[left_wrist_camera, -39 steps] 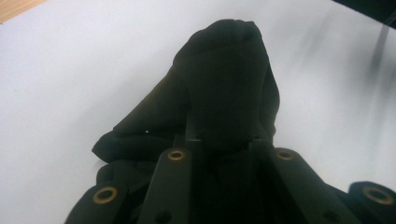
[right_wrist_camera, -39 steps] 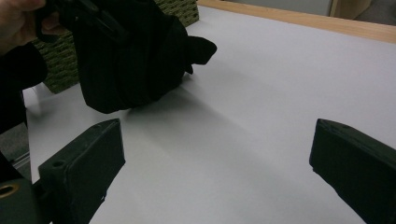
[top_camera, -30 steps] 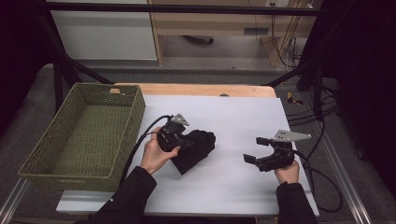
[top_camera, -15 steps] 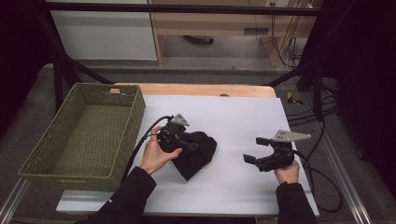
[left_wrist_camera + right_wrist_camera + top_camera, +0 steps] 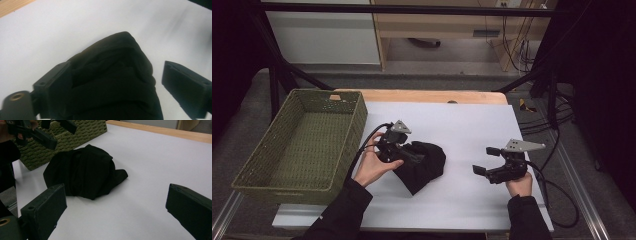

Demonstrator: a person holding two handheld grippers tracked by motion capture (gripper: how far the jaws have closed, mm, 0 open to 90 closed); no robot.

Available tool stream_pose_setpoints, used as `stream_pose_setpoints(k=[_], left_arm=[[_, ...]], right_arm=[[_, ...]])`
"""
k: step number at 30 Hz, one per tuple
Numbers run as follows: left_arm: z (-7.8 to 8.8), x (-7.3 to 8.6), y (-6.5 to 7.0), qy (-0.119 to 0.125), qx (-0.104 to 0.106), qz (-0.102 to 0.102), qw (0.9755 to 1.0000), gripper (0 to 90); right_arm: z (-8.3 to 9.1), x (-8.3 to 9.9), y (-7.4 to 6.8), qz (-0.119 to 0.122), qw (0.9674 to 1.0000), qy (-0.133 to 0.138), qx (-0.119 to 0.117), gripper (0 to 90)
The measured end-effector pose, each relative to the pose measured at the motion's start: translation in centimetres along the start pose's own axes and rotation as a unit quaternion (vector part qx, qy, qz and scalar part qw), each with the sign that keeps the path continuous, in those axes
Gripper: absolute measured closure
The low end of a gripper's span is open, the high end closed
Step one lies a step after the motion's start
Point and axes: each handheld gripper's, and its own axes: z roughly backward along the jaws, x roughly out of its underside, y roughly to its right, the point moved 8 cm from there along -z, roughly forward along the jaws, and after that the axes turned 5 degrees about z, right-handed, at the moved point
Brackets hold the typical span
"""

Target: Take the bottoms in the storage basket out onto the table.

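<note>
A green woven basket (image 5: 302, 142) sits at the left side of the table, on the white sheet (image 5: 462, 130) that covers most of the wooden tabletop (image 5: 427, 96); nothing can be seen inside it in the high view. A crumpled black cloth (image 5: 422, 165) lies on the sheet just right of the basket, between the two grippers. The left gripper (image 5: 404, 154) rests at the cloth's left edge, held in the person's left hand (image 5: 372, 165), and its own view shows the jaws spread apart with the black cloth (image 5: 112, 80) bunched between them, one jaw against the fabric and the other clear of it, so the jaws are not clamped. The right gripper (image 5: 484, 160) hovers well to the right of the cloth, above bare sheet, with its jaws wide apart and nothing between them. Compared with a second ago, the cloth has spread a little farther right and toward the person, and the left gripper has shifted slightly with it, while the right gripper has barely moved. The right gripper view adds the side of the cloth (image 5: 85, 172) that the high view flattens: a rounded heap with a flap trailing toward the sheet, the basket (image 5: 75, 137) close behind it. The left gripper (image 5: 47, 132) seems to hang just above the heap there, though the dark shapes blur together.
</note>
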Motion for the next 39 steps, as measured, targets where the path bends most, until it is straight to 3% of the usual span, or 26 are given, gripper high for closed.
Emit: stream_pose_setpoints(k=[4, 15, 24, 39], left_arm=[[1.1, -0.1, 0.2, 0.007, -0.01, -0.011, 0.9999, 6.1], [4.1, -0.1, 0.7, 0.021, 0.007, -0.007, 0.9997, 6.1], [6.3, 0.2, 0.0, 0.04, 0.013, 0.0, 0.9991, 6.1], [8.9, 1.9, -2.0, 0.058, 0.001, 0.005, 0.9983, 6.1]], right_arm=[[0.0, 0.0, 0.0, 0.0, 1.0, 0.0, 0.0, 3.8], [0.1, -0.1, 0.0, -0.001, 1.0, 0.001, 0.0, 3.8], [0.1, -0.1, 0.0, -0.002, 1.0, 0.003, 0.0, 3.8], [0.2, -0.2, 0.0, -0.001, 1.0, 0.005, 0.001, 3.8]])
